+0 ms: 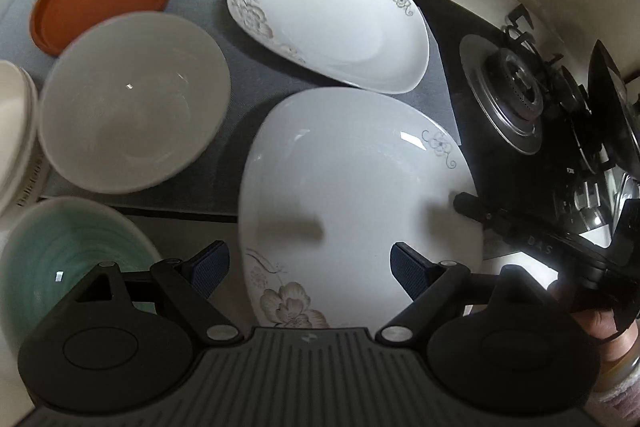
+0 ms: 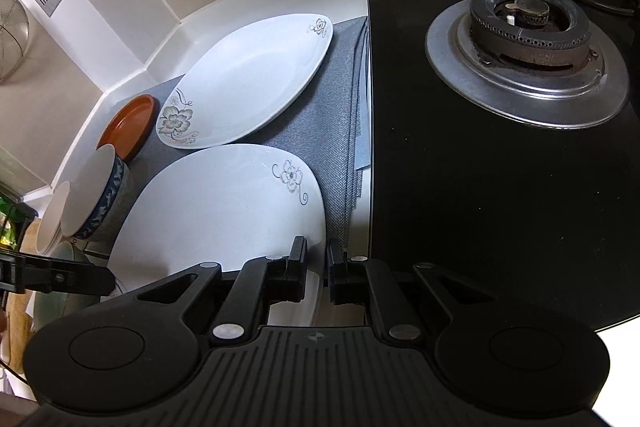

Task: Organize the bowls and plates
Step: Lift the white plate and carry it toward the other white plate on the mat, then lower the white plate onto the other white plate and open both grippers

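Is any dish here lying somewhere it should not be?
Yes. The near flowered plate hangs off the grey mat, its corner over the black stove top in the left view. The right gripper pinches its rim.

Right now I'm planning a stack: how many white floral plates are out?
2. Near floral plate lies under the left claw; far floral plate sits beyond it on the grey mat. None seems hidden.

Mat [image 1: 224,107] crowded with dishes; black hob [image 2: 500,207] surface open.
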Motion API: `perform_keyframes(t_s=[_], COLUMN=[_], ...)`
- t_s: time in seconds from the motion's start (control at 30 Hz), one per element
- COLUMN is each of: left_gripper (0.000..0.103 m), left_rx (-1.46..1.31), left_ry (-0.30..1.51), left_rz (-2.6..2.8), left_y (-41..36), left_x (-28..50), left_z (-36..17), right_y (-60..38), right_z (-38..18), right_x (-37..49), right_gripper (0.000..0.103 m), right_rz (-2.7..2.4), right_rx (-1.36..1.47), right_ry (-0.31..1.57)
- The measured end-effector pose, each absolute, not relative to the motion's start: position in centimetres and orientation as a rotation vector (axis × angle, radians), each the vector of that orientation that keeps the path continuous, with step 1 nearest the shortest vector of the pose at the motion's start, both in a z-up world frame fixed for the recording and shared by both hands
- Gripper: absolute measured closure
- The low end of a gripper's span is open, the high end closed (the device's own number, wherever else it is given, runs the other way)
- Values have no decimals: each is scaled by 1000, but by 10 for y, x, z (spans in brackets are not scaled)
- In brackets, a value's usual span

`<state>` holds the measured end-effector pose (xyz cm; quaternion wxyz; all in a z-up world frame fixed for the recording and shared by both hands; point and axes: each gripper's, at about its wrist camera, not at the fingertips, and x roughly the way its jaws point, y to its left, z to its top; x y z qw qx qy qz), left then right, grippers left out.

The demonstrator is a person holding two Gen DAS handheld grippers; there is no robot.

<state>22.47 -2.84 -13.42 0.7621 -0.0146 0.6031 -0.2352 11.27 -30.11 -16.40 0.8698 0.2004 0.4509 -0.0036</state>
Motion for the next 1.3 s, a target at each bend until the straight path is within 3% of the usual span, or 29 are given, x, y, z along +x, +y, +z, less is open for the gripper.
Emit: perform_keyframes(t_s=[0.6, 0.67, 0.7, 0.73, 0.83, 1.3], left_gripper=[13, 30, 44, 56, 77, 82], left_rx=[-42, 10, 38, 55, 83, 71], left_ry=[1297, 1281, 1268, 1258, 1260, 1223], left_rz=[-477, -442, -424, -415, -411, -525], left_y=[-50, -51, -51, -51, -51, -59], left_x=[242, 241, 240, 240, 239, 241], left_z=[-152, -149, -148, -146, -146, -130], right_y=[-308, -306, -304, -303, -304, -326], right_z=[-170, -170, -169, -168, -165, -144], right_x=[118, 118, 117, 117, 113, 98], right_gripper=[89, 82, 80, 80, 85, 88], right_rz=[57, 56, 59, 53, 16, -75], right_rx=[454, 449, 447, 441, 435, 429], right_ry=[954, 970, 977, 985, 1003, 933])
